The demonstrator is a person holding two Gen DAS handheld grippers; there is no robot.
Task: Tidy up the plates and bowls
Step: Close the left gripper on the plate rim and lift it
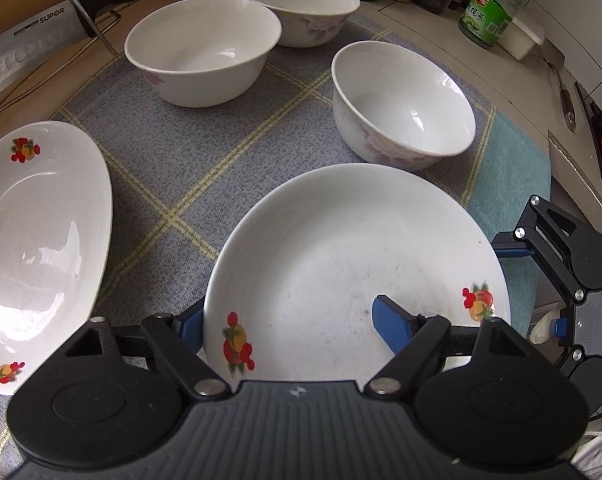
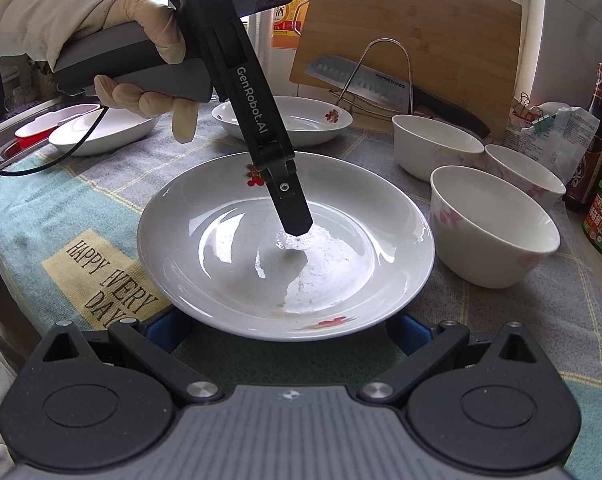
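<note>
While the left tongs [image 1: 297, 326] clamp the near rim of the fruit-print plate [image 1: 341, 248] on the checked cloth [image 1: 189, 160] covering the surface, the right tongs [image 2: 289, 334] sit wide open just beside its edge. Three bowls [image 1: 201, 48] stand behind it, another plate [image 1: 33, 248] off to the left.

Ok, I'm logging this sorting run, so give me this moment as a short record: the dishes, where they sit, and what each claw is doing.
surface: checked cloth
centre: fruit-print plate, resting on the cloth
beside it: second plate, same print, apart from the first
bowls: three, white, upright, unstacked, beyond the plates
left claw: closed on the fruit-print plate's rim, one finger inside the plate
right claw: open, at that plate's edge, gripping nothing
</note>
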